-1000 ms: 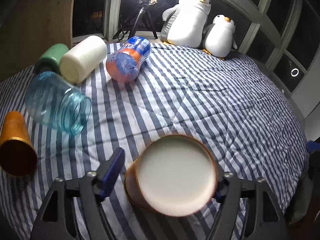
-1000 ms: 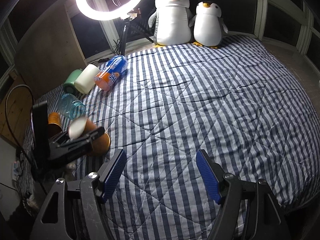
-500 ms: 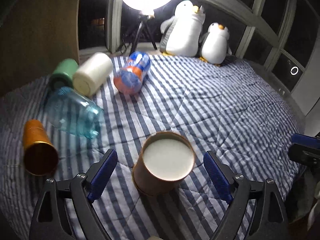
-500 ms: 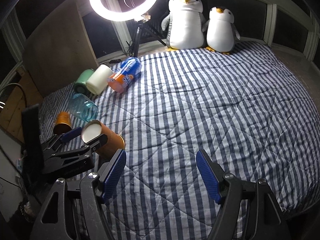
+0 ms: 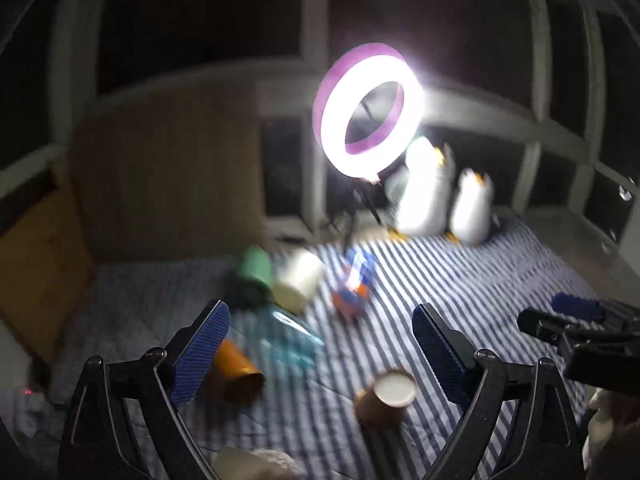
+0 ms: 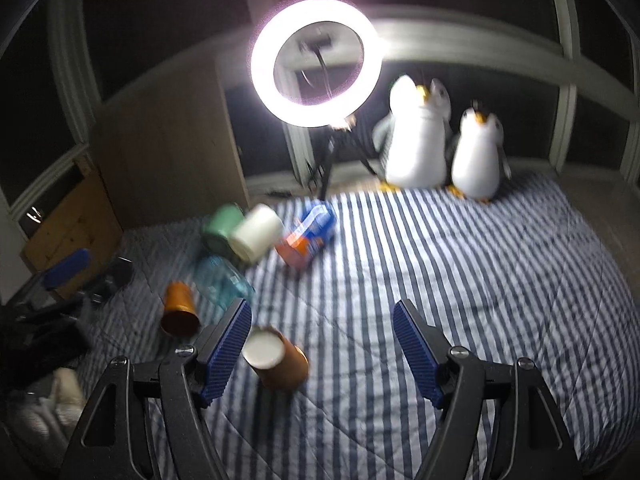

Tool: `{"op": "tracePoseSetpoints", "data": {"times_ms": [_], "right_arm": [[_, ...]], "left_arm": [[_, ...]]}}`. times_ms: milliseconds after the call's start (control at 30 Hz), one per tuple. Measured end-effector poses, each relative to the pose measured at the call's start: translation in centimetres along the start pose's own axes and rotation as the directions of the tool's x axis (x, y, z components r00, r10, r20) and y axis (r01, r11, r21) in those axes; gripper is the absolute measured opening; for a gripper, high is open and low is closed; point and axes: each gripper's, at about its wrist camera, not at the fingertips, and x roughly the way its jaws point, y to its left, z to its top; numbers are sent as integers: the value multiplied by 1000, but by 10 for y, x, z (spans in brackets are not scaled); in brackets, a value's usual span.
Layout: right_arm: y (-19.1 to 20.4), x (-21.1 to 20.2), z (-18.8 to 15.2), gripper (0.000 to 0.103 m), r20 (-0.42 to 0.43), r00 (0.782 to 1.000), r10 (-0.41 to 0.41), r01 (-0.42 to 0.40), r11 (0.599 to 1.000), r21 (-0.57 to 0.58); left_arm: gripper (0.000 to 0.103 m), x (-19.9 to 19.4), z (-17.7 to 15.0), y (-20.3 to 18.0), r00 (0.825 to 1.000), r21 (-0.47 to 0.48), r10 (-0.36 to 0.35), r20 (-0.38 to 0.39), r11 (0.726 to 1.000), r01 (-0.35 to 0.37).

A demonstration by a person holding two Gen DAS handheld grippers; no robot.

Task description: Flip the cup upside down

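The brown cup [image 5: 383,400] stands upside down on the striped bed, its white base facing up. It also shows in the right wrist view [image 6: 278,362], low and left of centre. My left gripper [image 5: 320,354] is open and empty, raised well back from the cup. My right gripper [image 6: 322,354] is open and empty, above the bed with the cup beside its left finger [image 6: 224,356]. The left gripper shows at the left edge of the right wrist view [image 6: 66,268]. The right gripper shows at the right edge of the left wrist view [image 5: 576,320].
An orange cup [image 6: 179,312], a clear blue jar [image 6: 222,280], a green cup [image 6: 220,226], a white cup [image 6: 256,236] and an orange-blue bottle [image 6: 308,236] lie on the bed's left side. Two penguin toys [image 6: 440,148] and a ring light [image 6: 316,62] stand at the back.
My left gripper let go of the brown cup, opened wide and pulled up and back. The cup now stands alone on the bed. Both views tilted upward and are blurred.
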Motion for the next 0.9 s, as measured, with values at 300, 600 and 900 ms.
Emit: {"op": "tracePoseSetpoints", "data": {"times_ms": [300,600,900], "right_arm": [[35,-43,31,88,178,984,9,-1,999,-48],[49,-88,53,98,394,919,-34,51,998,-34],[59,-118,55,102,498,865,-61,97,994,-48]], "left_arm": [[100,-78,37,45,975,-83,132,178,989,-118],[101,-121,53,58,943,-113,176,284,982,-150],[103,-128,56,49,933,-94,183,309,982,-161]]}}
